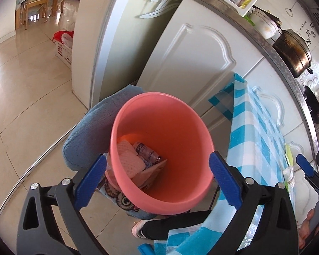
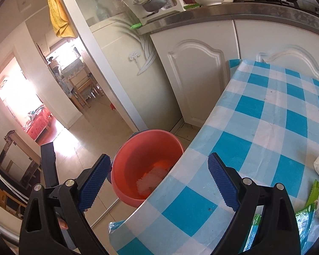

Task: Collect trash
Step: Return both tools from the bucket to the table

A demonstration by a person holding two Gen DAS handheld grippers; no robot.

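Below, the left hand-held gripper (image 1: 157, 178) hovers wide open and empty over the round pink plastic bin (image 1: 170, 170), which stands on the floor left of the blue-and-white checked tabletop (image 2: 265, 127) and holds wrappers. Likewise, the right hand-held gripper (image 2: 159, 180) is spread open, holding nothing, above the tabletop's near-left edge.

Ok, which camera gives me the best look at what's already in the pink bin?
The left wrist view. It looks almost straight down into the pink bin, showing wrappers and paper at the bottom. The right wrist view catches the bin beside the table, whose edge hides part of it; contents are just a pale blur.
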